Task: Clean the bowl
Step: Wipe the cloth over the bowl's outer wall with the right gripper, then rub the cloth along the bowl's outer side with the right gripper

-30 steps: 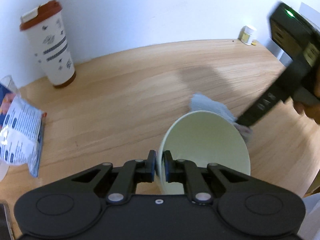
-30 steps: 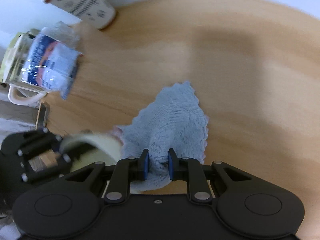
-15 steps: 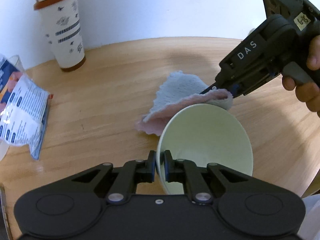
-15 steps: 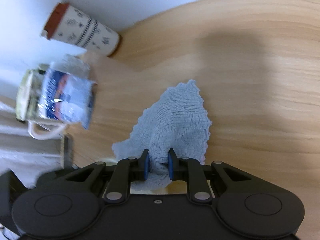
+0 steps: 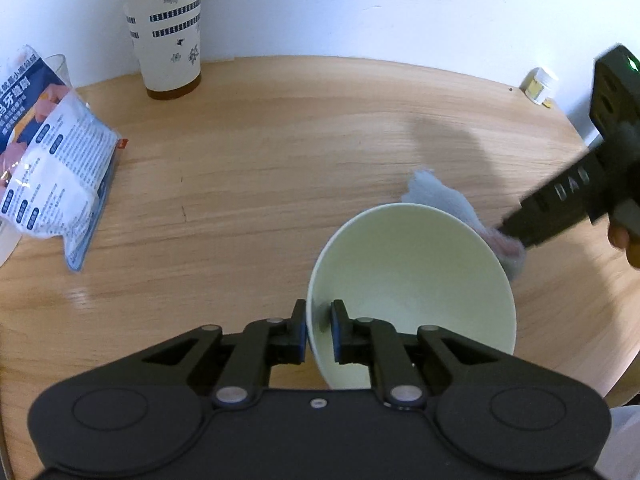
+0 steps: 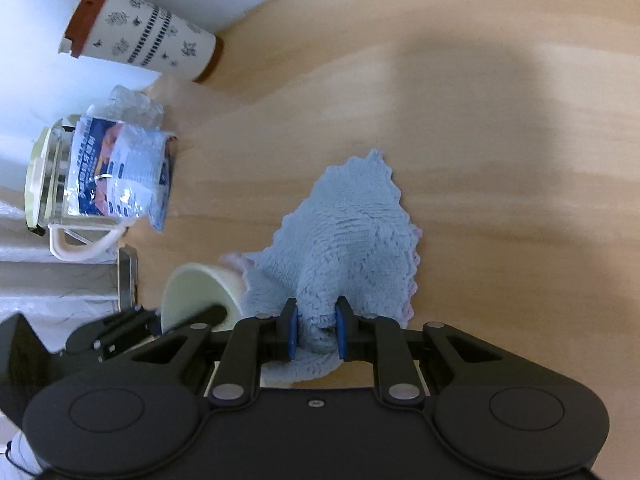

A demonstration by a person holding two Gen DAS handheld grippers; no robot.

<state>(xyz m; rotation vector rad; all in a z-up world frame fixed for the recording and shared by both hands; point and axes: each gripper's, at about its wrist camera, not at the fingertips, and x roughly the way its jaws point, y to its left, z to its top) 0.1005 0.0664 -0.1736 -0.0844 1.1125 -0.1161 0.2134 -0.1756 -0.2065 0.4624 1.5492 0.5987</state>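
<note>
In the left wrist view, the left gripper (image 5: 319, 330) is pinching the near rim of the pale green bowl (image 5: 412, 280), one pad outside the wall and one inside. Its jaws are easing apart a little, yet the pads are resting against the wall with the rim between them. The bowl is being held tilted over the wooden table (image 5: 260, 168), its mouth facing up and toward the camera, so the axis through its opening is slanting away toward the far right. Behind the bowl's far rim a light blue cloth (image 5: 444, 196) is showing, pressed against the outside of the bowl. The right gripper (image 5: 520, 240) is coming in from the right edge, blurred, its tip buried in the cloth; a hand (image 5: 628, 240) is holding it. A tall paper cup (image 5: 164, 28) is standing by the wall, a printed packet (image 5: 56, 160) is lying at the left, and a small jar (image 5: 540, 84) is sitting at the far right.

In the right wrist view, the right gripper (image 6: 316, 330) is holding a bunched fold of the cloth (image 6: 352, 240) between narrow fingers, the rest spreading forward across the table (image 6: 500, 140). The bowl (image 6: 196, 296) is lying just left of the cloth and touching it, its mouth turned to the lower left, where the left gripper (image 6: 156, 316) is gripping its rim. The cup (image 6: 148, 40), the packet (image 6: 120, 172) and a glass jug (image 6: 48, 184) are grouped at the upper left.
</note>
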